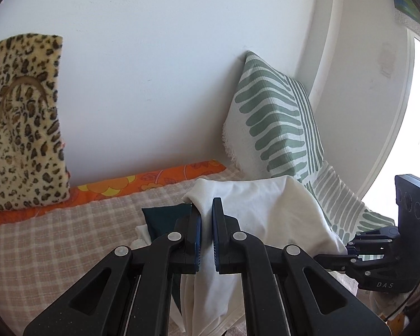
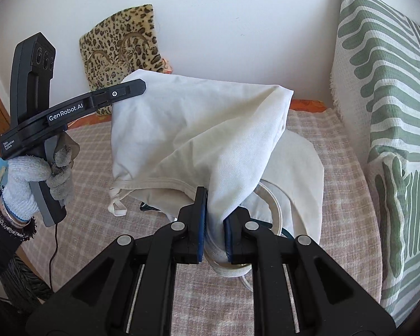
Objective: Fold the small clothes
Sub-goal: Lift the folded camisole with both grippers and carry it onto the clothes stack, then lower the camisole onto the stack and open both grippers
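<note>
A small white garment [image 2: 198,128] hangs lifted above the checked bed cover [image 2: 92,224], held at two ends. My right gripper [image 2: 214,210] is shut on a bunched edge of it near the bottom. My left gripper [image 1: 206,215] is shut on its other edge; the cloth [image 1: 266,210] drapes over to the right and hangs down between the fingers. In the right wrist view the left gripper [image 2: 142,85] holds the cloth's upper left corner. A dark green cloth piece [image 1: 165,218] lies on the bed under it. The right gripper [image 1: 347,247] shows at the far right of the left wrist view.
A leopard-print cushion [image 1: 22,123] leans on the white wall at the left. A green-and-white striped pillow [image 1: 277,117] stands at the right, also in the right wrist view [image 2: 383,89]. An orange flowered sheet edge [image 1: 142,180] runs along the wall. A gloved hand [image 2: 42,179] holds the left gripper.
</note>
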Available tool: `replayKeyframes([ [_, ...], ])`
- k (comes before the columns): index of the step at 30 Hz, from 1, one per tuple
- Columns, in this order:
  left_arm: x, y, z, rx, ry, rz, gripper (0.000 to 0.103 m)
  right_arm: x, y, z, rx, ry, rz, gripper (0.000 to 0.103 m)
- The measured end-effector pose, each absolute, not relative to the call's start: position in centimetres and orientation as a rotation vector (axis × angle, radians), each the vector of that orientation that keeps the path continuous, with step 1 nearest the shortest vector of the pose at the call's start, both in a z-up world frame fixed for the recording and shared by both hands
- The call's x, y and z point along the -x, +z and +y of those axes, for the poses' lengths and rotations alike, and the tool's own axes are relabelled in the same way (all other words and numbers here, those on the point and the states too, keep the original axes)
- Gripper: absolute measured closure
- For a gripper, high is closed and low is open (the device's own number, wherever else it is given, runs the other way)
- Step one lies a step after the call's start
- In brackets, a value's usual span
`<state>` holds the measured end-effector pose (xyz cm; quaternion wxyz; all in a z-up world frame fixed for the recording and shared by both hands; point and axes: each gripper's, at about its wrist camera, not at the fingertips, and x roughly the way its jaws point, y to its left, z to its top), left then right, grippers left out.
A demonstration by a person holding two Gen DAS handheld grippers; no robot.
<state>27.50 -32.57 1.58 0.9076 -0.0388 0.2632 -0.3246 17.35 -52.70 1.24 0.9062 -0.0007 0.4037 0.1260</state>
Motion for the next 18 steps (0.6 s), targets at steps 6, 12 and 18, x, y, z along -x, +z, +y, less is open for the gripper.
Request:
replayKeyframes([
  [6,-30.2,0.0,-35.2,0.081,-0.637,0.574,0.098,-21.1,-0.4,-55.0,0.048,0.255,0.873,0.091],
  [12,-32.7,-2.4,-36.9,-0.003,-0.568,0.608,0.098,-23.8,-3.4,-56.3,0.045,0.268,0.916,0.091],
  [18,-34.1,-3.6,-38.1,-0.079,-0.53,0.625,0.094,-25.4,-5.7,-57.4,0.016,0.209,0.974,0.089],
])
